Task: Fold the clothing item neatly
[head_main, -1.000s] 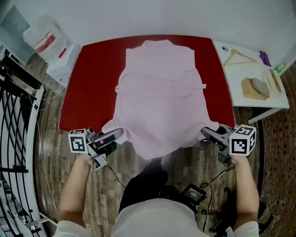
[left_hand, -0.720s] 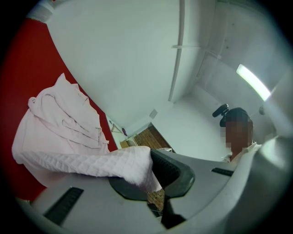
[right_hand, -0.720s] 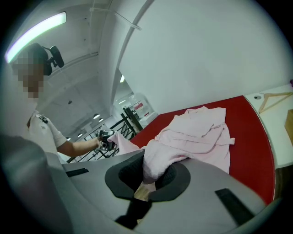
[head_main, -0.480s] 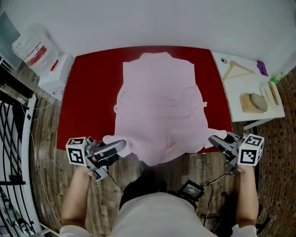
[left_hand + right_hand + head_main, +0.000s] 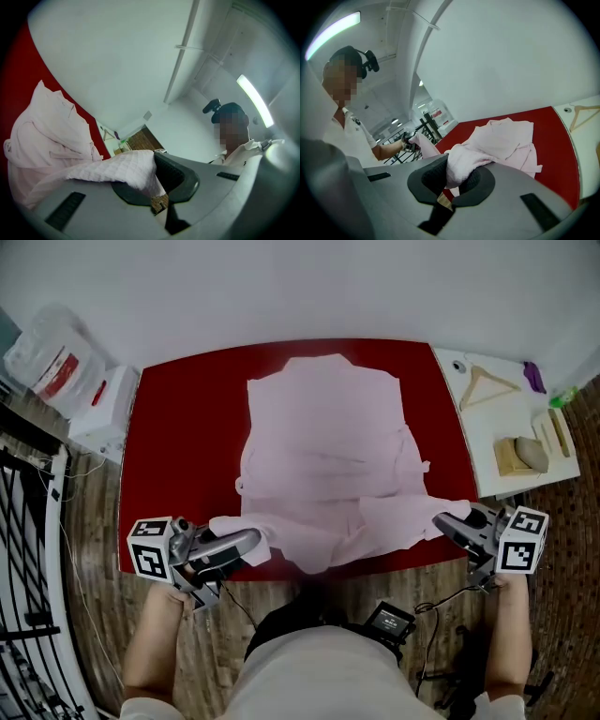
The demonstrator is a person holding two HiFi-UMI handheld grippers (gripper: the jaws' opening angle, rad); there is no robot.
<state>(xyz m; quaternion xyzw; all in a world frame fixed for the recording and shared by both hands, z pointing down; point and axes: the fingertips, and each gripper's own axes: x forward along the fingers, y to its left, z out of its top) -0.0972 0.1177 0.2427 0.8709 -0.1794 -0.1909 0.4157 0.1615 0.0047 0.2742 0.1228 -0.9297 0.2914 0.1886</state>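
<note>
Two arms (image 5: 150, 643) spread wide at the near worktop (image 5: 178, 427) edge; left tongs (image 5: 248, 542) and right tongs (image 5: 445, 523) pinch the robe (image 5: 323, 446) hem.

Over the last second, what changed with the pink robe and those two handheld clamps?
The left gripper and right gripper lifted the hanging hem of the pink robe up to the near edge of the red table. Nothing was let go: both stay shut on hem corners. The robe's upper part still lies flat.
</note>
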